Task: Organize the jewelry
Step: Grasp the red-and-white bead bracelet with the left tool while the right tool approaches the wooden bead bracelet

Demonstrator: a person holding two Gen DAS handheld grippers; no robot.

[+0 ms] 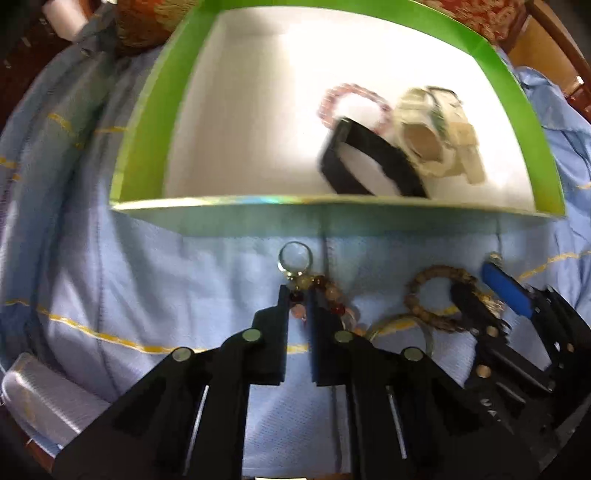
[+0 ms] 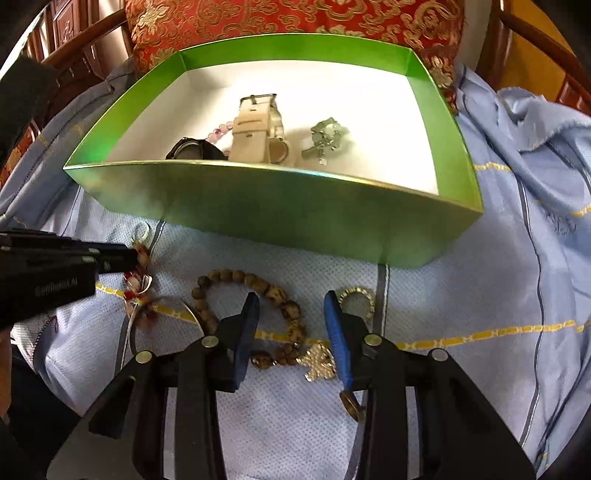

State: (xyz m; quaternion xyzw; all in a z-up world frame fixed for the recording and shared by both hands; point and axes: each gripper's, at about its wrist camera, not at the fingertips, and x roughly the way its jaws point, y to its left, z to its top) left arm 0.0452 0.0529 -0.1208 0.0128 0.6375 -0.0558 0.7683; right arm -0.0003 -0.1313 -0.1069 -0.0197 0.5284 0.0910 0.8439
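Left tongs [image 1: 298,295]: black fingers drawn narrow around the red-and-amber bead strand [image 1: 325,291], a bead lying in the gap between the tips; whether the pads actually press on it cannot be told. In the right wrist view the left tongs [image 2: 135,258] come in from the left with the tip at the same strand [image 2: 142,288].

Right tongs [image 2: 291,302]: blue-padded fingers spread wide, holding nothing, poised over the wooden bead bracelet [image 2: 258,284], which passes between them on the cloth.

Bead strand: on the blue cloth [image 1: 129,288] just in front of the box, with a clear ring [image 1: 294,256] at its far end.

Wooden bead bracelet: on the cloth beside the strand, a gold cross charm [image 2: 319,360] attached at its near end, close to the right finger.

Gold ring [image 2: 356,301]: on the cloth just beyond the right fingertip.

Green box [image 2: 258,206]: open, white inside, sitting on the cloth beyond the loose pieces.

In the box: cream-strapped watch [image 2: 255,129], black watch [image 2: 194,151], pink bead bracelet [image 1: 345,92] partly under them, silver charm piece [image 2: 325,138] to the right, apart from the watches.

Behind: red and gold patterned cushion [image 2: 295,18].
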